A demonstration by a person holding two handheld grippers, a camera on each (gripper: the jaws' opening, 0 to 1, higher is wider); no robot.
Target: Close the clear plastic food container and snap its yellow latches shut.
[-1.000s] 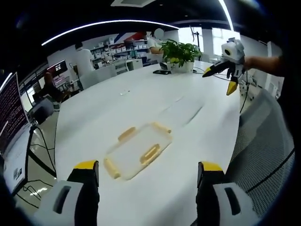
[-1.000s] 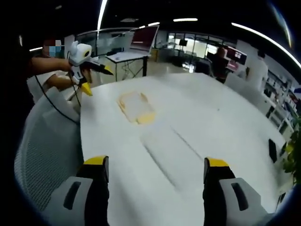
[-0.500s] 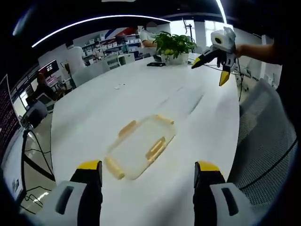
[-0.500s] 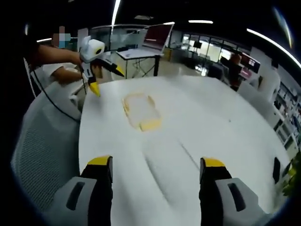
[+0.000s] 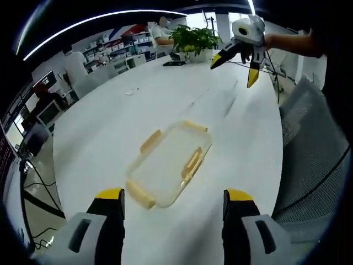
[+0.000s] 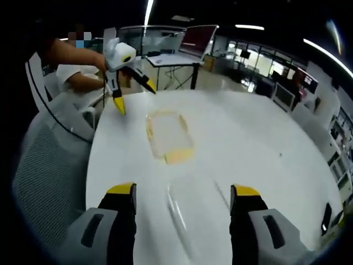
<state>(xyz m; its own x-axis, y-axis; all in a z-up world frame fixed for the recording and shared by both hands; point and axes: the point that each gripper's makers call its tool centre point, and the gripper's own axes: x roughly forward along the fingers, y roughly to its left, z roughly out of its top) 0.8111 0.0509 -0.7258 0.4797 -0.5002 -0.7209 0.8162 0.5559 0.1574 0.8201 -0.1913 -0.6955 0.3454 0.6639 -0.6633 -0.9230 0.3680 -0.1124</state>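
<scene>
Clear container (image 5: 168,163) lies ahead of left tool (image 5: 172,208).

Clear container (image 5: 168,165), yellow latches (image 5: 192,163), flat on table

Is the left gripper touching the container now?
Apart. In the left gripper view, bare table shows between the left gripper and the container.

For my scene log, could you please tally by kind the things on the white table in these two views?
Clear containers with yellow latches: 1
Potted plants: 1
Dark flat devices, probably phones: 1
Total: 3, all on the white table; nothing is held in either open claw.
</scene>
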